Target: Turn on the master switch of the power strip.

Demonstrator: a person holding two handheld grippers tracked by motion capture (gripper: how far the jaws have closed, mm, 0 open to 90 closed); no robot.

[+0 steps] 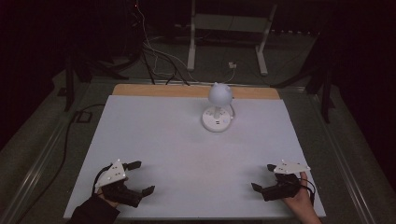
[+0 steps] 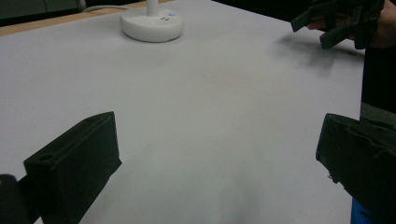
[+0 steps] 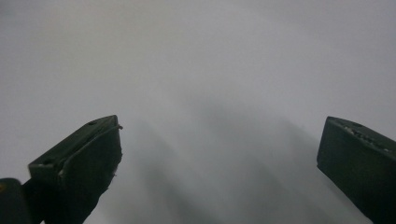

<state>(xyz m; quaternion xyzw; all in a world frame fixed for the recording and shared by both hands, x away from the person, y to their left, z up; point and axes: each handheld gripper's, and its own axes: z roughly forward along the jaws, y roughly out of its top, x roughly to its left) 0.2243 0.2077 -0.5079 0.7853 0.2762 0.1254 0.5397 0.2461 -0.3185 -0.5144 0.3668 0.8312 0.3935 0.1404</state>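
Resting at lower left and lower right of the table (image 1: 187,154), left gripper (image 1: 138,178) and right gripper (image 1: 262,178) hold nothing, jaws wide; lamp (image 1: 218,106) upper centre.

I am holding my left gripper (image 1: 140,178) low at the near left of the white table (image 1: 187,149), jaws spread wide with nothing between them, my dark sleeve (image 1: 93,212) coming in behind it. My right gripper (image 1: 263,177) is sitting at the table's near right, also gaping wide and empty, gripped by my bare right hand (image 1: 299,198). Both are pointing inward, facing each other across the table's near edge, well apart. In the left gripper view I am seeing the right gripper (image 2: 336,23) far off.
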